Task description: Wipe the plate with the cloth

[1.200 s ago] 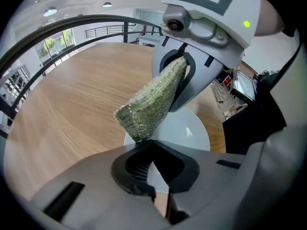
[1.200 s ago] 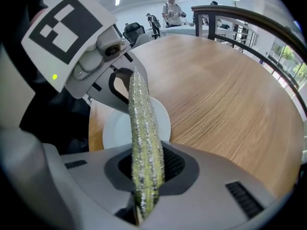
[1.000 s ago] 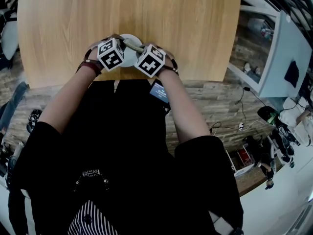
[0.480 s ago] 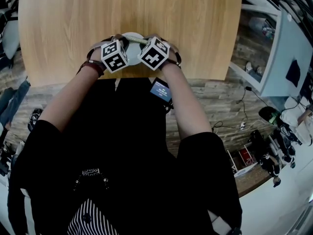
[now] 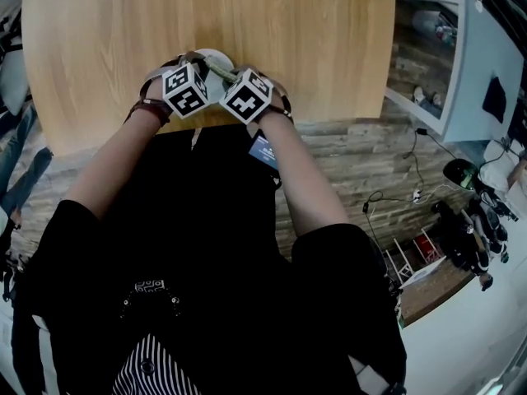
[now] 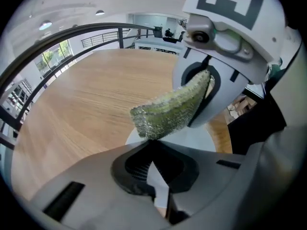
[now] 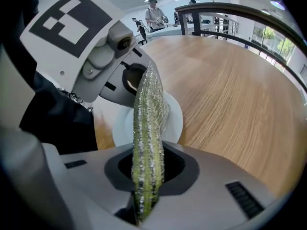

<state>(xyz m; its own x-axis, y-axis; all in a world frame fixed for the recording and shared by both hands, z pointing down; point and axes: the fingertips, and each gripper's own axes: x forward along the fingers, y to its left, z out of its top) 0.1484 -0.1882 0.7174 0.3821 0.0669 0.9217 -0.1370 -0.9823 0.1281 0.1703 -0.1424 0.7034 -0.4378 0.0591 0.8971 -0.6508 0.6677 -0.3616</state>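
The white plate (image 5: 212,57) lies near the tabletop's (image 5: 247,23) front edge, its rim pinched in the left claw (image 6: 156,176). The green cloth (image 7: 147,143), clamped in the right claw (image 7: 144,195), has swung back leftward over the plate since half a second ago. That suggests wiping strokes are under way.

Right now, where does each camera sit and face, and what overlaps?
Head view: on the person's head, steeply down at the table; forearms show.
Left gripper view: on the left hand-held gripper, along jaws shut on the plate.
Right gripper view: on the right hand-held gripper, along jaws shut on the cloth.
Gripper views face each other; all show plate, cloth.
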